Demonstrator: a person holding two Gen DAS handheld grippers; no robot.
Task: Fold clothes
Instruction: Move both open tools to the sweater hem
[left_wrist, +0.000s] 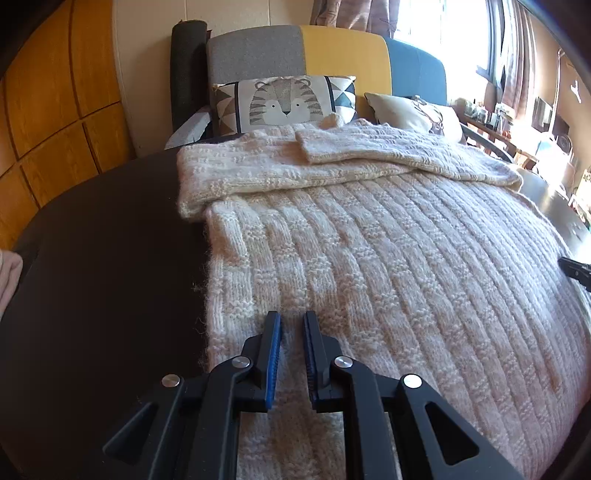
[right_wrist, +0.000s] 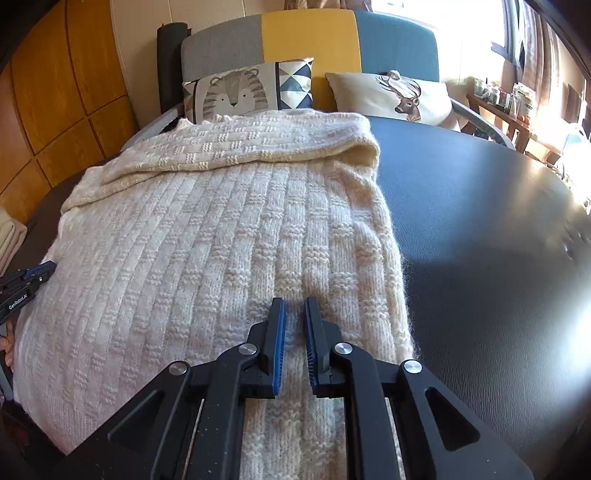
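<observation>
- Sweater (left_wrist: 369, 240): cream chunky knit, lies flat on dark worktop (left_wrist: 92, 277), sleeves (left_wrist: 369, 147) already folded across far end, nr the cushions.
- Near hem faces the cams; body is spread betw both grippers.
- L gripper (left_wrist: 291, 315): over near-left corner of hem, just inside the side edge. Jaws almost closed, only a narrow gap, knit shows in the gap. Can't tell if it's pinched or just lying underneath.
- R gripper (right_wrist: 294, 301): over near-right corner, same pose, same narrow gap w/ knit showing in it. Can't tell if it has hold either.
- Handling, my guess: soft, floppy, thick and fairly heavy for a garment; no stiffness, so it'll sag betw the two holds. Fuzzy yarn should grip well on the ribbed pads but may snag or stretch.
- Where to hold: both hem corners, through full thickness (front + back layers), then lift evenly and carry hem toward the sleeves.
- Risk: catching top layer only, so fold goes uneven.
</observation>
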